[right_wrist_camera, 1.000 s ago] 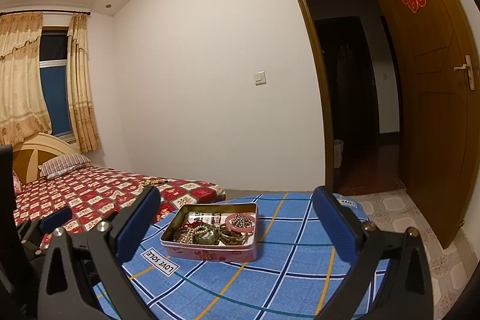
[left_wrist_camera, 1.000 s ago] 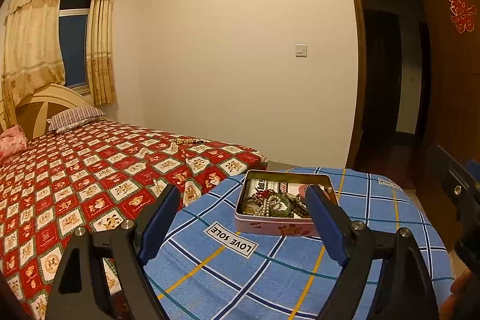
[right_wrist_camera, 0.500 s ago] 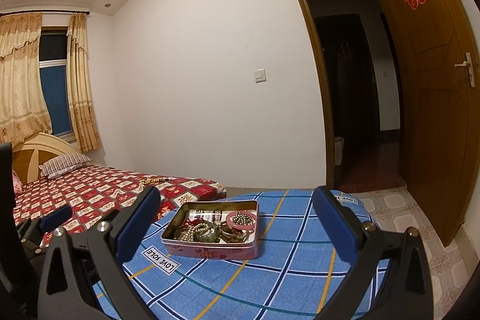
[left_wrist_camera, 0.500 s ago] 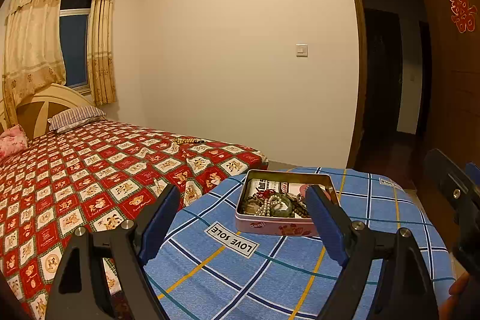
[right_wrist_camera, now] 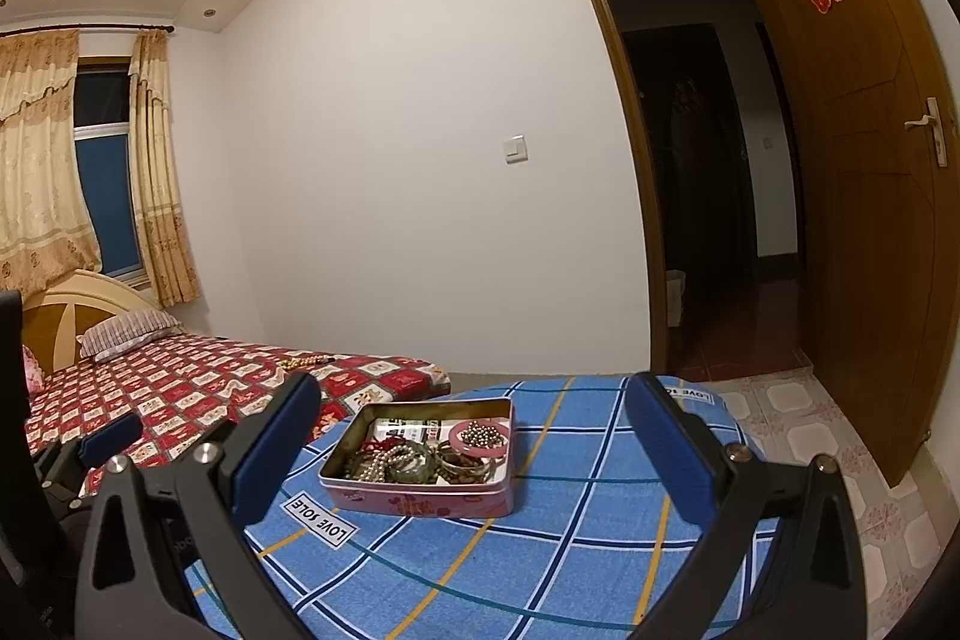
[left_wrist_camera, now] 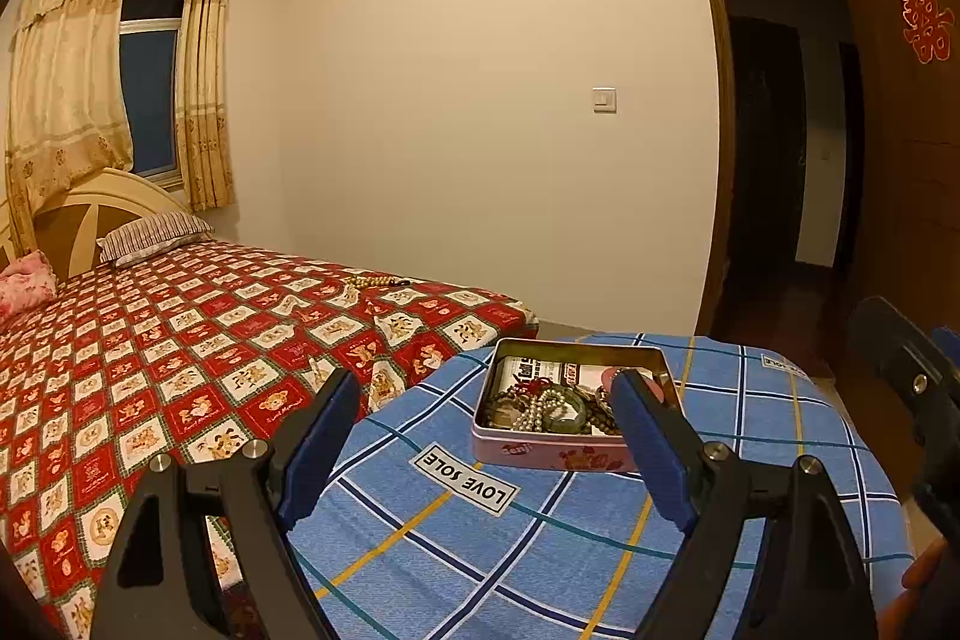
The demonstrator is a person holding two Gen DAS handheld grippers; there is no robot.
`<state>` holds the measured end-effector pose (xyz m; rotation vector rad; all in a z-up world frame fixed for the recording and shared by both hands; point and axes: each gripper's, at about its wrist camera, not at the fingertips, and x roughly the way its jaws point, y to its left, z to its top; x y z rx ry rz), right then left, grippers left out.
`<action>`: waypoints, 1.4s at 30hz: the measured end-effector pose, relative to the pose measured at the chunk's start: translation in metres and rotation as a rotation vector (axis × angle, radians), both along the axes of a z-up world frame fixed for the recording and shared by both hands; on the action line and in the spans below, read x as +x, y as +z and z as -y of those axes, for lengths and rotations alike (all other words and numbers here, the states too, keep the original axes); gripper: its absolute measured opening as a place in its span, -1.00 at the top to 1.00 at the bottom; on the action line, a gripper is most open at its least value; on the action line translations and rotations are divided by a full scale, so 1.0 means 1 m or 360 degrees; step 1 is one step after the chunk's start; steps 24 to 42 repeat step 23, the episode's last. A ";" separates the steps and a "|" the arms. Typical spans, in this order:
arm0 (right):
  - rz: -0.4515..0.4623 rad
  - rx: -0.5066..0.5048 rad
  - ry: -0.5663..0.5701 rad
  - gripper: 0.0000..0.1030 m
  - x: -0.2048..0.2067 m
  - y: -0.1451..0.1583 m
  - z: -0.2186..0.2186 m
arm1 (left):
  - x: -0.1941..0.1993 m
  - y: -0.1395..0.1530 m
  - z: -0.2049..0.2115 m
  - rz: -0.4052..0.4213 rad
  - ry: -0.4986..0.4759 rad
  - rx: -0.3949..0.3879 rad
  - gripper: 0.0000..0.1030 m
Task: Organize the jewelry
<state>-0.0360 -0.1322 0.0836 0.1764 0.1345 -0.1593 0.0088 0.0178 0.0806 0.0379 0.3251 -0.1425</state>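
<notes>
An open pink tin [left_wrist_camera: 558,451] [right_wrist_camera: 420,499] stands on a blue checked cloth [left_wrist_camera: 540,550] [right_wrist_camera: 570,550]. It holds several pieces of jewelry: pearl strands, bead bracelets, a green bangle [left_wrist_camera: 561,415] and a pink bangle [right_wrist_camera: 480,436]. A beaded strand [left_wrist_camera: 375,282] [right_wrist_camera: 306,361] lies on the red bed far behind. My left gripper [left_wrist_camera: 480,439] is open and empty, held short of the tin. My right gripper [right_wrist_camera: 474,451] is open and empty, also short of the tin.
A bed with a red patterned cover [left_wrist_camera: 150,340] lies left of the cloth-covered surface. A "LOVE SOLE" label [left_wrist_camera: 465,478] is on the cloth. An open wooden door [right_wrist_camera: 858,196] and dark doorway [right_wrist_camera: 690,160] are at the right. The tiled floor [right_wrist_camera: 840,430] lies beyond.
The right gripper has shifted slightly, so the tin sits a little lower and more central in its view. The left gripper has barely moved. Both stay open.
</notes>
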 end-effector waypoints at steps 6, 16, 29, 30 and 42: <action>-0.0010 0.0009 -0.0015 -1.00 0.000 0.000 0.001 | 0.000 0.001 0.004 0.0060 0.0062 0.0066 -0.66; -0.0030 0.0035 -0.0034 -1.00 0.001 -0.002 0.004 | 0.014 -0.007 -0.004 -0.0048 0.0077 -0.0032 -0.66; -0.0063 0.0042 -0.0034 -1.00 0.005 -0.004 0.006 | 0.018 -0.011 0.000 -0.0070 0.0028 -0.0022 -0.66; -0.0063 0.0042 -0.0034 -1.00 0.005 -0.004 0.006 | 0.018 -0.011 0.000 -0.0070 0.0028 -0.0022 -0.66; -0.0063 0.0042 -0.0034 -1.00 0.005 -0.004 0.006 | 0.018 -0.011 0.000 -0.0070 0.0028 -0.0022 -0.66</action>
